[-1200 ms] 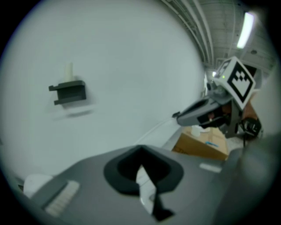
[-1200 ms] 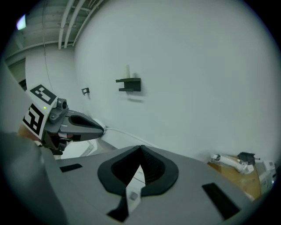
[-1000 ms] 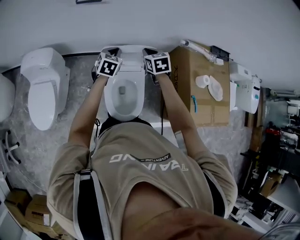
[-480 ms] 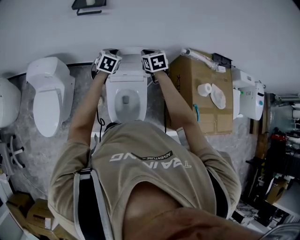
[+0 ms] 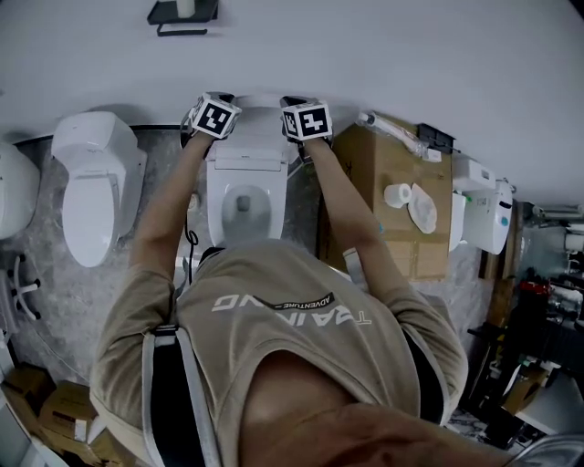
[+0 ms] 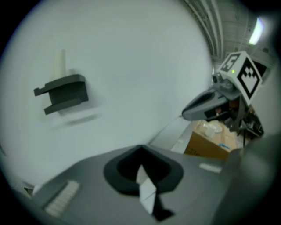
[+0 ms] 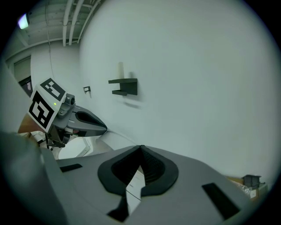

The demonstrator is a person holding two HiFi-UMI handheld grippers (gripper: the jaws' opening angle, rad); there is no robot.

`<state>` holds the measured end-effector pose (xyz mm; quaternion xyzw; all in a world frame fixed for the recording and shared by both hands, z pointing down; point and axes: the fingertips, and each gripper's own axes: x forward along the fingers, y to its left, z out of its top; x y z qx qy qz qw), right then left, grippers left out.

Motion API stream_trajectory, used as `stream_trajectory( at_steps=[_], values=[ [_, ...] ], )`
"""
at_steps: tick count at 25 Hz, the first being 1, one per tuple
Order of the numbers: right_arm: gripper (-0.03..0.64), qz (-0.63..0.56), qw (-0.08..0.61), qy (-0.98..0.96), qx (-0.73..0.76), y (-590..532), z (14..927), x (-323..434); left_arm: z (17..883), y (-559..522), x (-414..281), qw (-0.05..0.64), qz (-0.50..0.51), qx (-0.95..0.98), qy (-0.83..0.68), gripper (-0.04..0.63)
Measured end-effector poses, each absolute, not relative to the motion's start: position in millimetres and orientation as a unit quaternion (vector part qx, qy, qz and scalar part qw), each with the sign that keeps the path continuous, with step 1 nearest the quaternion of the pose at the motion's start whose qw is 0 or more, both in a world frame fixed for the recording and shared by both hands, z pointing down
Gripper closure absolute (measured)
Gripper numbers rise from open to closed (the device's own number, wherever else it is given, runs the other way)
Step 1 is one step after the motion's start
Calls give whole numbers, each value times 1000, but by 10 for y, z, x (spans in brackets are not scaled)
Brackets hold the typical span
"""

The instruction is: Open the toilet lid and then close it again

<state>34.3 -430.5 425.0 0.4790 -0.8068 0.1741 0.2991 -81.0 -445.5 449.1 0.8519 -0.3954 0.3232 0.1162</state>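
The white toilet (image 5: pixel 242 205) stands against the wall in the middle of the head view, its bowl showing. Its lid (image 5: pixel 249 103) is raised close to the wall. My left gripper (image 5: pixel 208 111) is at the lid's upper left corner and my right gripper (image 5: pixel 301 114) at its upper right. In the left gripper view the jaws (image 6: pixel 140 151) are together with a white sliver of the lid (image 6: pixel 146 186) pinched between the pads. The right gripper view shows the same: jaws (image 7: pixel 141 149) together on a white sliver of the lid (image 7: pixel 134 184).
A second white toilet (image 5: pixel 91 182) stands to the left. A cardboard box (image 5: pixel 383 191) with a paper roll on it is close on the right. A black shelf (image 5: pixel 182 14) hangs on the wall above. The person's body hides the floor in front.
Both grippers have moved up and back toward the wall, taking the lid from a tilted position to nearly upright. The bowl looks smaller and further off.
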Motion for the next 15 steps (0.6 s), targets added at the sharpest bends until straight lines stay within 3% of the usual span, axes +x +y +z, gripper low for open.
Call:
stream_trajectory(
  at_steps=[15],
  values=[
    [606, 188, 296, -809, 472, -4898, 4256, 385, 4515, -5033, -822, 145, 309, 847, -407, 603]
  ],
)
